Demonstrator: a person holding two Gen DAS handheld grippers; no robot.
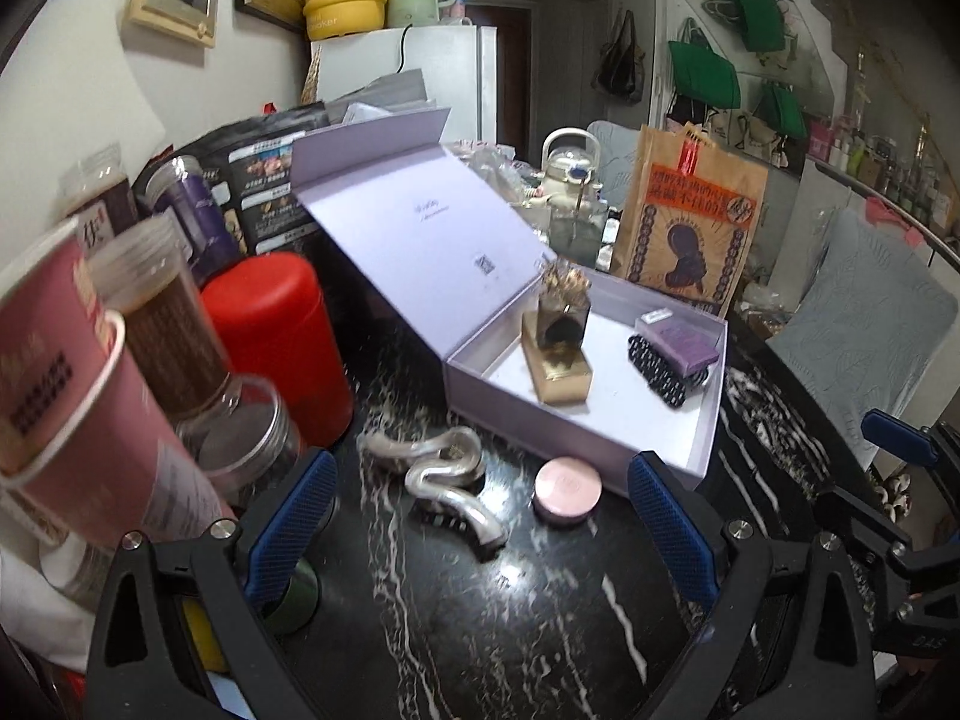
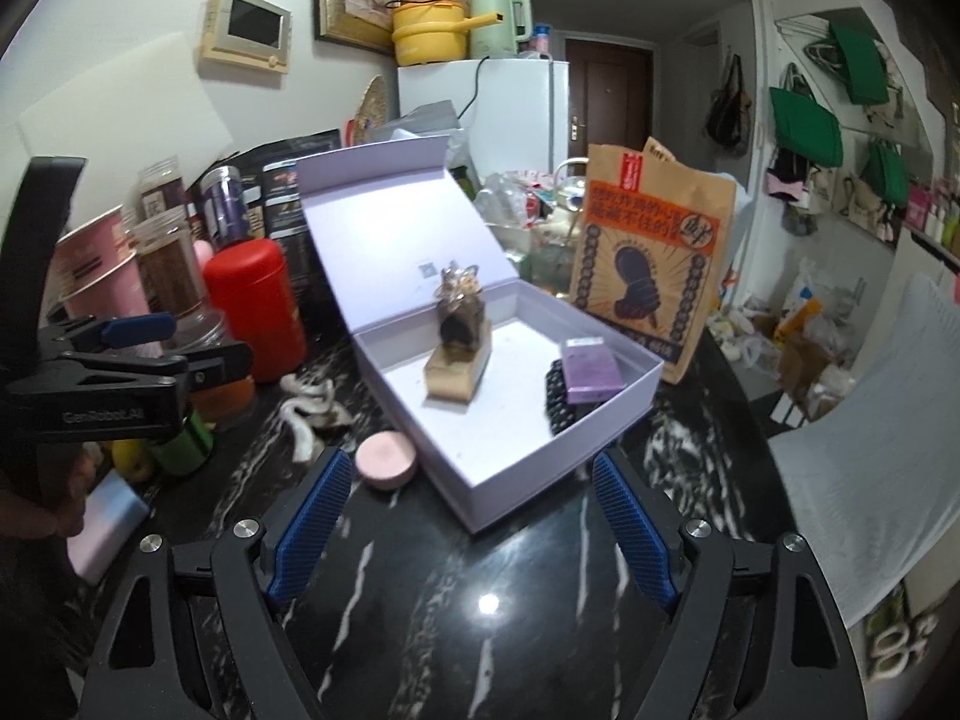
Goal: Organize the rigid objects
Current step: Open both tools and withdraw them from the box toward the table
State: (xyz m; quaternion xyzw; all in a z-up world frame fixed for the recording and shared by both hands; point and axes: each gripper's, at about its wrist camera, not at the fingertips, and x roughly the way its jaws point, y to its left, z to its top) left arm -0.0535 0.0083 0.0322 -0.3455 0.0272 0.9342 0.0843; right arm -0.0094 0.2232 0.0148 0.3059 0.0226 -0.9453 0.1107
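left claw (image 1: 480,531) released | right claw (image 2: 471,531) released | left view only: wavy silver clip (image 1: 444,480) whole

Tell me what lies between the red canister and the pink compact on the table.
A wavy silver hair claw lies between the red canister and the pink compact, clearest in the left wrist view.

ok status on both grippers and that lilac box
Left gripper open, empty. Right gripper open, empty. Open lilac cardboard box partly filled; round pink compact and silver wavy hair clip outside on table.
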